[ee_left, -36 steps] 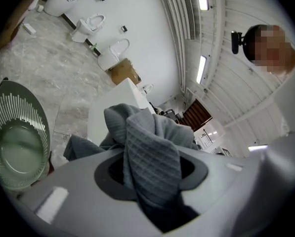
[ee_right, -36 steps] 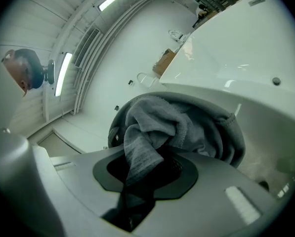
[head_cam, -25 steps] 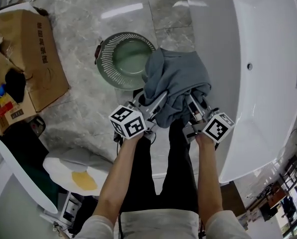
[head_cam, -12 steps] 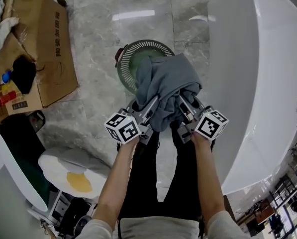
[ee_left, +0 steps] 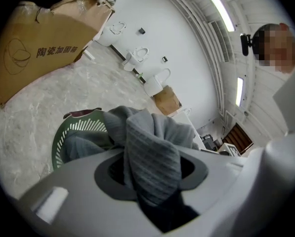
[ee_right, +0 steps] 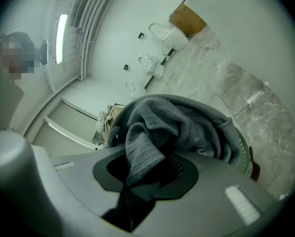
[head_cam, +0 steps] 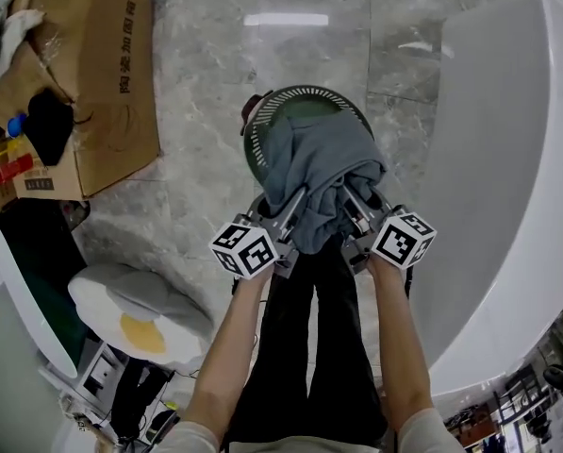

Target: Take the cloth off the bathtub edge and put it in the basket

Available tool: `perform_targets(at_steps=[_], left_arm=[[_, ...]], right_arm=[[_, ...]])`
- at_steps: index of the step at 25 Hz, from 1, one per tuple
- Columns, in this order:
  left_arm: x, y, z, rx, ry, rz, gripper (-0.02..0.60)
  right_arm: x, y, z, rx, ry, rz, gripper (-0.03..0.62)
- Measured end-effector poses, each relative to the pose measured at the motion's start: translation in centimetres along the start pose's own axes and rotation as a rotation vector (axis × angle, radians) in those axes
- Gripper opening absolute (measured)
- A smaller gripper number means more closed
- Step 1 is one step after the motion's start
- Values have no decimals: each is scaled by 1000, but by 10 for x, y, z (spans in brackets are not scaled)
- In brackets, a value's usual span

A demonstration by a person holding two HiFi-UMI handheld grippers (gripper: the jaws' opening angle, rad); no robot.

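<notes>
"Head view: the grey ribbed cloth [head_cam: 314, 168] hangs bunched over the round green slotted plastic basket [head_cam: 290, 92], well clear of the white bathtub [head_cam: 507, 206] at the right."

"Who has it?"

"Both. The left gripper [head_cam: 297, 201] and the right gripper [head_cam: 350, 199] each pinch a fold at the near edge, side by side. The bulk droops away on the far side and covers most of the basket's mouth. I can't tell whether it is resting inside yet."

"Left gripper view?"

"Its jaws are nearly together, with a thick ribbed fold squeezed between the pads. Beyond them, part of the cloth lies within the green rim."

"And the right gripper view?"

"The same: narrow jaws clamped on a gathered wad, the rest heaped over the basket."

"How would you say it handles?"

"Soft and limp, I'd judge, and light. It sags wherever nothing holds it. The knit looks grippy rather than slick, and nothing about it can break. A bunched fold is the place to pinch, since a single thin edge could slide out. Two holds apart stop it trailing over the rim."
</notes>
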State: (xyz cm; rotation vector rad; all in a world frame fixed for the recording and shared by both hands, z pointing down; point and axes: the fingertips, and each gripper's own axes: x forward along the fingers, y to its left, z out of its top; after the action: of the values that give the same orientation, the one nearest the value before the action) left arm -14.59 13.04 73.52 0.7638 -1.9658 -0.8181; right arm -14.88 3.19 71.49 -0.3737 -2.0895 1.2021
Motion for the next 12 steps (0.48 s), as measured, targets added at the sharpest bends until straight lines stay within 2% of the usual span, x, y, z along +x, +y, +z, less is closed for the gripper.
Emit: perform_targets(at_steps=[7,12], left_arm=[[34,49,-5,-53,-20,58,216],[54,77,-13,-62,-11,96,216]], right_arm=[[43,-47,-3,36,30,-30,95],[63,-78,-9,62,48,-49,97]])
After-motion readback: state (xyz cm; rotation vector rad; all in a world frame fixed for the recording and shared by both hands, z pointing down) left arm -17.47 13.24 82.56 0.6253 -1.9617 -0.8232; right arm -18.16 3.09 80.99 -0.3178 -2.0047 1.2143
